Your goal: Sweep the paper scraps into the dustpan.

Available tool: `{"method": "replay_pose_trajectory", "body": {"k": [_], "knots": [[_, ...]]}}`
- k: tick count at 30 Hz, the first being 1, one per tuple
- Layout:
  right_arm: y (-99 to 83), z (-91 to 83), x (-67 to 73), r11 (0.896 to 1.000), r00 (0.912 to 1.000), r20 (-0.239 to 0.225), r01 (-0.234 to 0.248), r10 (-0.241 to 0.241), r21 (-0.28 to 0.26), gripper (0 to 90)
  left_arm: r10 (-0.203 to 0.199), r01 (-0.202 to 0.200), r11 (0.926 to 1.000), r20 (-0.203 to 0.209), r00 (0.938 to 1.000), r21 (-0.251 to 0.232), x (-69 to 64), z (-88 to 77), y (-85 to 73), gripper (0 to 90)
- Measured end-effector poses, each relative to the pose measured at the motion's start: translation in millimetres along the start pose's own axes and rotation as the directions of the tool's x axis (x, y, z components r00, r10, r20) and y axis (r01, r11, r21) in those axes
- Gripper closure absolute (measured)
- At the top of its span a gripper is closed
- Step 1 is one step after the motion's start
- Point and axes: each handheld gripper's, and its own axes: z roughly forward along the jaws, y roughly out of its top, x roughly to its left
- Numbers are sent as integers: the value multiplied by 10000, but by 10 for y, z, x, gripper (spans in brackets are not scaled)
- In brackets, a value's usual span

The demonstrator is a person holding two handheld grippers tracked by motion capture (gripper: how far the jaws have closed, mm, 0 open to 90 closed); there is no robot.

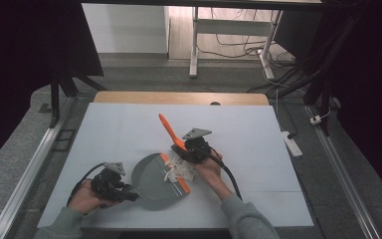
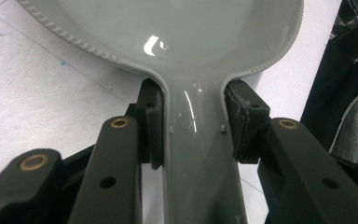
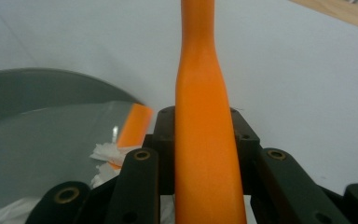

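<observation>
Fingers point(image 2: 151, 126) of the left gripper point(image 1: 110, 185) are closed on the dustpan point(image 1: 154, 179) handle; right gripper point(image 1: 191, 149) clamps the orange brush point(image 1: 169, 130). Paper scraps point(image 1: 176, 170) lie at the dustpan lip on the table point(image 1: 258, 149). Keep the lip flat and sweep with short, gentle strokes.

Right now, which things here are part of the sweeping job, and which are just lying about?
In use:
- grey dustpan, handle clamped in the left claw
- orange brush, handle clamped in the right claw
- white paper scraps at the dustpan's orange lip

Lying about:
- power strip on the floor right of the table
- loose cables under the far desk
</observation>
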Motion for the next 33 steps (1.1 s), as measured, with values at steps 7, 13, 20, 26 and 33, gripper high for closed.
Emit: {"method": "replay_pose_trajectory", "body": {"k": [7, 13, 20, 26, 33], "knots": [[46, 53, 243, 9993, 9977, -563, 370, -369, 0, 703, 12, -11, 10000, -13, 10000, 9, -1, 1, -1, 616], [114, 13, 381, 9990, 9918, -1225, 329, -366, -318, 704, 11, -11, 10000, -6, 10000, 7, 0, 1, -2, 616], [201, -188, 288, 9928, 9958, -890, 85, -193, -1191, 704, 13, -13, 10000, -12, 10000, 19, -2, 0, -2, 616], [200, -330, 18, 9887, 9993, -138, -372, 356, -1451, 704, 5, -5, 10000, 1, 10000, 22, -2, -1, -2, 616], [138, -388, -278, 9860, 9935, 476, -963, 1036, -1357, 704, -3, 3, 10000, -11, 10000, 12, -4, 2, -2, 615]]}}
